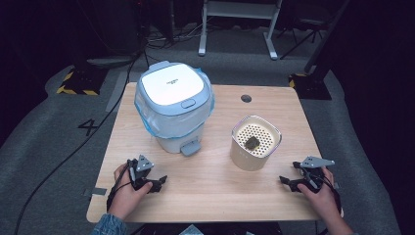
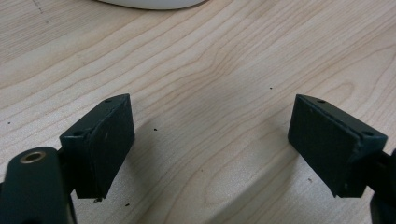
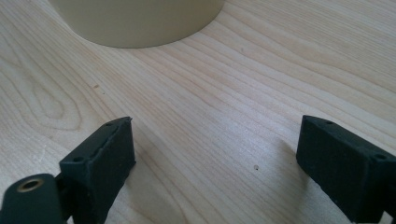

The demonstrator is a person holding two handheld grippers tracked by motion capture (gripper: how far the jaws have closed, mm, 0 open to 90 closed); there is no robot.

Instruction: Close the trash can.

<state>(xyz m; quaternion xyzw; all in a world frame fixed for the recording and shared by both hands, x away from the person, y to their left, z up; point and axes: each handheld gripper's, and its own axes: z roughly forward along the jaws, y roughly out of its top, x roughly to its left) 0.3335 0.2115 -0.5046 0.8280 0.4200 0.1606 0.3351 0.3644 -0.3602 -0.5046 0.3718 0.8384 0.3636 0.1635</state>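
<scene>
Both grippers rested low over the pale wooden table (image 1: 205,196), one in each of the person's hands. At the near left of the high view the left gripper (image 1: 159,183) lay in the left hand (image 1: 125,188), its black jaws pointing toward the middle of the table; the left gripper view showed those jaws (image 2: 210,144) spread wide with bare wood grain between them and no object touching either pad. Near the table's front right corner, the right gripper (image 1: 285,182) sat in the right hand (image 1: 318,193) with its jaws turned inward toward the left, and the right gripper view showed them (image 3: 215,163) likewise standing well apart over bare wood, gripping nothing. Just ahead of the left gripper stood a white and light-blue pedal bin (image 1: 173,105) with its lid down, a translucent blue liner bag (image 1: 147,120) folded over its rim and a grey foot pedal (image 1: 190,147) facing the person. To its right, near the right gripper, stood a cream-coloured cylindrical container (image 1: 255,144) with a perforated insert on top, on which a small dark lump (image 1: 252,142) lay. That container's rounded base appeared at the top of the right gripper view (image 3: 140,23), apart from the jaws. Neither gripper touched bin or container.
</scene>
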